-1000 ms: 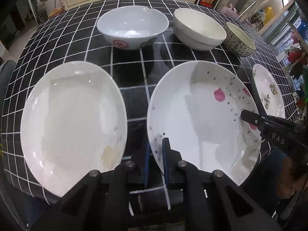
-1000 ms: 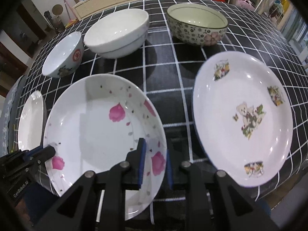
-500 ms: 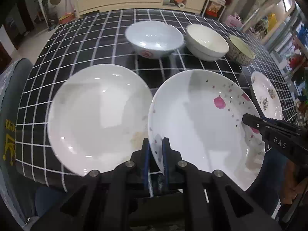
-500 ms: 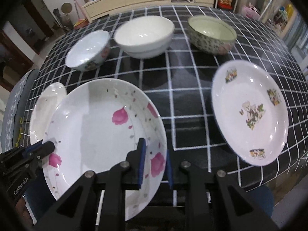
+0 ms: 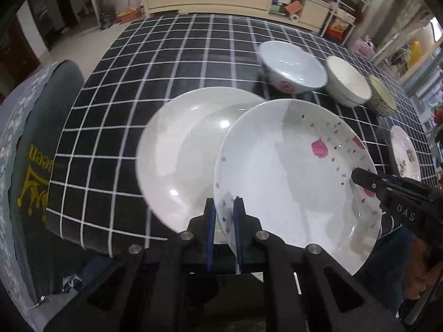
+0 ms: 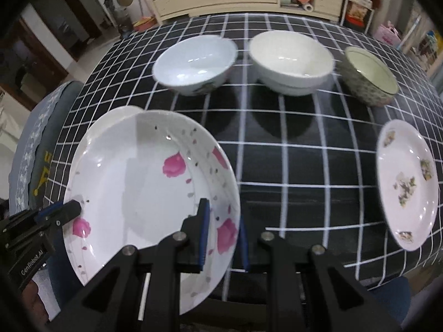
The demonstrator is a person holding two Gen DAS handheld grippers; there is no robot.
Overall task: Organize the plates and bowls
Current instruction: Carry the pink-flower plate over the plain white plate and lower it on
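Note:
A white plate with pink flowers (image 5: 290, 177) is held in the air by both grippers. My left gripper (image 5: 224, 215) is shut on its near-left rim. My right gripper (image 6: 221, 229) is shut on its right rim; it also shows in the left wrist view (image 5: 357, 175). The flower plate (image 6: 144, 182) hangs partly over a plain white plate (image 5: 182, 149) that lies on the checked tablecloth (image 5: 166, 55). Only a sliver of the plain plate (image 6: 121, 112) shows in the right wrist view.
Behind stand three bowls: a pale blue-white one (image 6: 193, 63), a cream one (image 6: 290, 61) and a patterned one (image 6: 368, 74). A plate with a bear print (image 6: 407, 182) lies at the right edge. A grey chair (image 5: 25, 149) stands left of the table.
Both grippers have lifted the flower plate higher and carried it left, so it now overlaps the plain white plate. The bowls look farther away.

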